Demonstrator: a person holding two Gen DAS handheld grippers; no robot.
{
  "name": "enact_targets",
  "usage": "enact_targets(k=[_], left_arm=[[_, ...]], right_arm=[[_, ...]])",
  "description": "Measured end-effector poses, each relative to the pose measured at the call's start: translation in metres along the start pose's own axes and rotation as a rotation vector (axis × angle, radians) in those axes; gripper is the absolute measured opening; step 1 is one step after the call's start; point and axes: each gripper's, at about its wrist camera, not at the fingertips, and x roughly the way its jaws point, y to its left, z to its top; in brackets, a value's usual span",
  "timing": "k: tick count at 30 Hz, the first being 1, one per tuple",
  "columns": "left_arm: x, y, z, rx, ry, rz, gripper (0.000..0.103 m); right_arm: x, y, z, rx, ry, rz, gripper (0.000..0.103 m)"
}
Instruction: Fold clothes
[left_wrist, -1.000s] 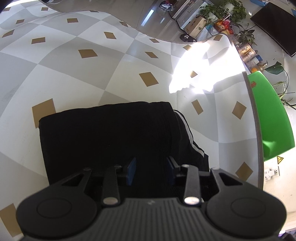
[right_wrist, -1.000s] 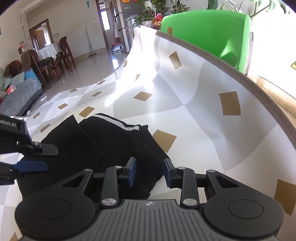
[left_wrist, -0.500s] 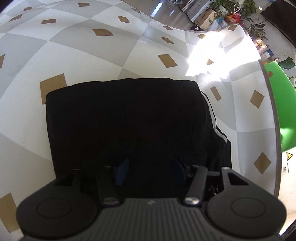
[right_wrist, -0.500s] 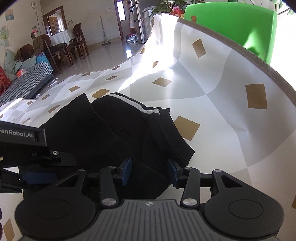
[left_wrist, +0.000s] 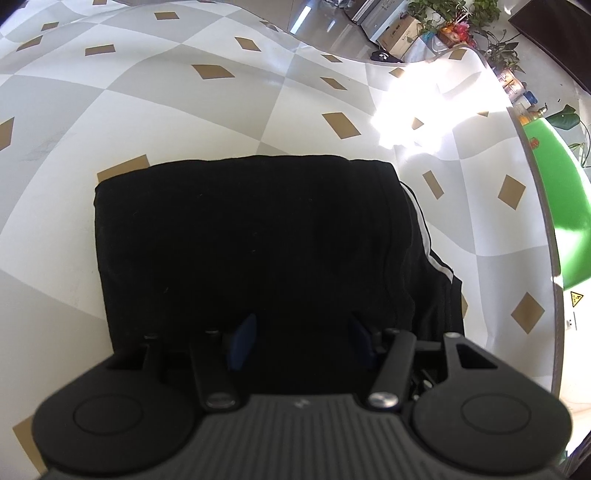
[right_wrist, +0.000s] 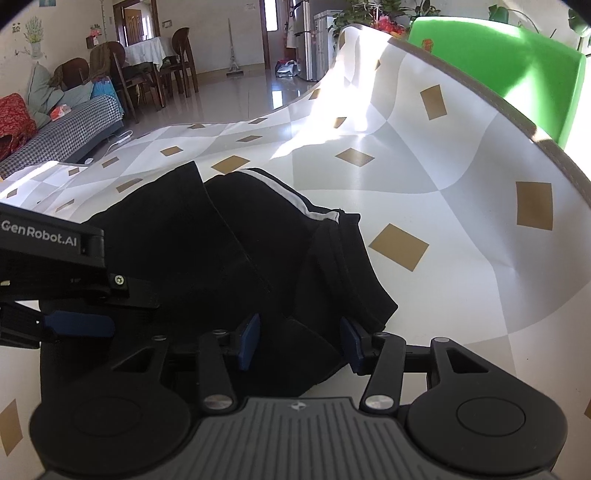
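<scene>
Folded black garment (left_wrist: 251, 236) lying flat on a table cloth (left_wrist: 184, 107) checked in white and grey with tan diamonds. Left gripper (left_wrist: 301, 334) poised over the garment's near edge, jaws spread wide with dark fabric visible between the blue fingertips (left_wrist: 243, 334); whether they touch the cloth cannot be told. Right gripper (right_wrist: 301, 343) at the garment's near right corner, jaws likewise parted and holding nothing. In the right wrist view the left gripper (right_wrist: 79, 325) enters from the left, just above the fabric. The garment's far edge runs straight; its left edge is square; along the right edge a white stripe (left_wrist: 424, 236) marks lower layers that jut out beyond the top fold. Bare cloth lies open to the far side, the left and the right. A green chair (right_wrist: 517, 70) stands beyond the table's right rim; a sunlit patch (left_wrist: 417, 114) falls at far right
</scene>
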Motion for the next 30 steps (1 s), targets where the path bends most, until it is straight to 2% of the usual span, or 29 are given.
enact_targets(k=[5,8,9,19,25,30], left_arm=[[-0.01,0.019,0.0,0.002,-0.009,0.002,0.057],[-0.017,0.029,0.0,0.012,-0.013,0.011,0.066],[-0.019,0.032,0.0,0.019,-0.012,0.016,0.072],[-0.033,0.043,-0.018,0.172,-0.031,0.172,0.095],[-0.04,0.049,-0.025,0.218,-0.037,0.196,0.098],[-0.054,0.052,-0.028,0.217,-0.073,0.234,0.099]], right_arm=[[-0.002,0.019,-0.005,-0.076,0.013,0.042,0.051],[-0.004,0.03,-0.009,-0.121,0.02,0.084,0.051],[-0.005,0.034,-0.01,-0.136,0.023,0.099,0.051],[-0.012,0.07,-0.025,-0.249,0.046,0.258,0.052],[-0.014,0.082,-0.03,-0.289,0.045,0.28,0.052],[-0.012,0.079,-0.025,-0.27,0.057,0.285,0.052]])
